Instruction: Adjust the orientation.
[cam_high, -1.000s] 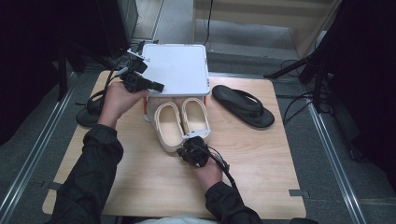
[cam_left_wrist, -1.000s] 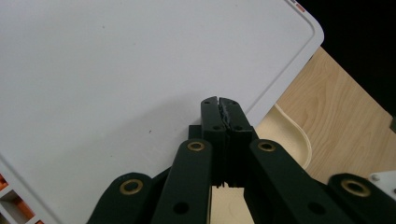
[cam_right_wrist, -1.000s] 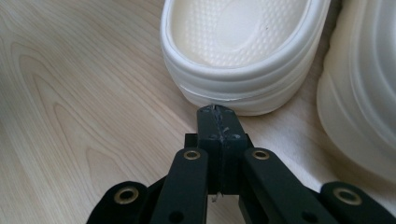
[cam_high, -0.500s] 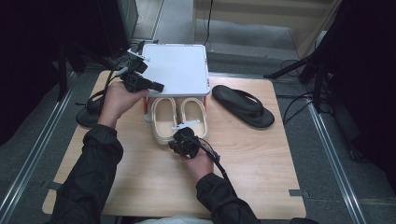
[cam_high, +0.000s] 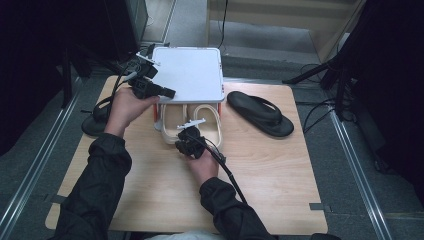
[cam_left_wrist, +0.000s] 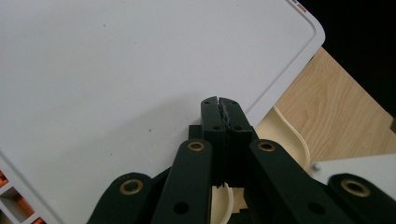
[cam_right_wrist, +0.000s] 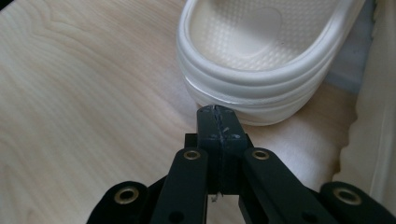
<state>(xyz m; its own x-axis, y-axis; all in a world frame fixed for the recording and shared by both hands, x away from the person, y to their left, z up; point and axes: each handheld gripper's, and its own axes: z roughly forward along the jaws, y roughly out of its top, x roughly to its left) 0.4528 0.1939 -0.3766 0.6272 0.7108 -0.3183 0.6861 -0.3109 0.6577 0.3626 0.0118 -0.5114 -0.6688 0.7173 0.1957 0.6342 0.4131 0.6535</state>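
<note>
A pair of cream slippers (cam_high: 209, 120) lies toes-in under a white flat-topped rack (cam_high: 189, 74) with orange legs. My right gripper (cam_high: 182, 134) is at their heels; in the right gripper view it (cam_right_wrist: 215, 110) is shut, empty, with its tips touching the heel of the left cream slipper (cam_right_wrist: 261, 56). The other slipper's edge (cam_right_wrist: 379, 112) shows at the right. My left gripper (cam_high: 170, 93) is held at the rack's front left corner. In the left gripper view it (cam_left_wrist: 219, 101) is shut on nothing, just over the rack's white top (cam_left_wrist: 116, 70), with a slipper (cam_left_wrist: 286, 136) below.
A black flip-flop (cam_high: 261, 113) lies on the wooden table (cam_high: 280, 180) right of the rack. A second black flip-flop (cam_high: 95, 121) sits at the table's left edge. Cables trail from both grippers. Bare wood stretches across the table's front half.
My right gripper has moved forward and left, from behind the right slipper to the heel of the left one. The left gripper has stayed at the rack's corner.
</note>
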